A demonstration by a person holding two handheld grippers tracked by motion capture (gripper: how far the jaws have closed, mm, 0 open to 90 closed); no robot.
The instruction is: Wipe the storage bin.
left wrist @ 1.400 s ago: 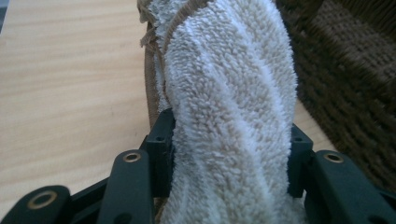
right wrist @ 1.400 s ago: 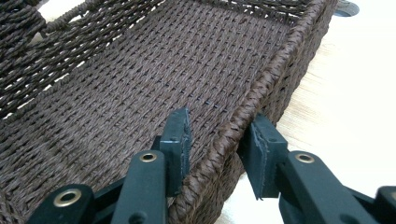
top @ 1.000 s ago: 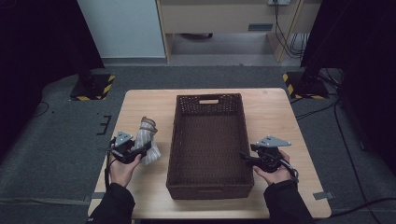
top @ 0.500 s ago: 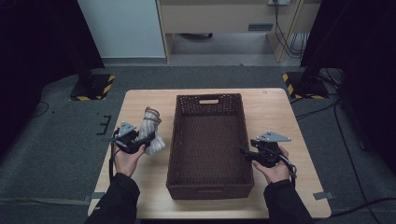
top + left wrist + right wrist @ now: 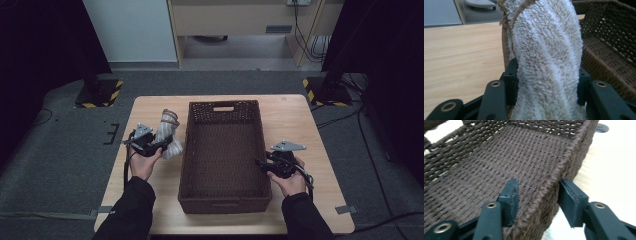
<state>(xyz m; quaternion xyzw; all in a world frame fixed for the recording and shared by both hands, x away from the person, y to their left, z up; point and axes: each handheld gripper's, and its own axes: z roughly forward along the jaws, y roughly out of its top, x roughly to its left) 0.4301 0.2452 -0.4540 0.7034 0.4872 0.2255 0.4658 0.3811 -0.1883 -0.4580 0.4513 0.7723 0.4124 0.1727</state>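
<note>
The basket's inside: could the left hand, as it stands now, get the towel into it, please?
Probably yes. The left tongs hold the rolled towel right beside the basket's left wall, its top is open and nothing lies inside. The right tongs straddle the far wall, out of the way.

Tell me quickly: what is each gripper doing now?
Left gripper: shut on the rolled towel.
Right gripper: jaws astride the basket wall, just closing, not yet pressing.
</note>
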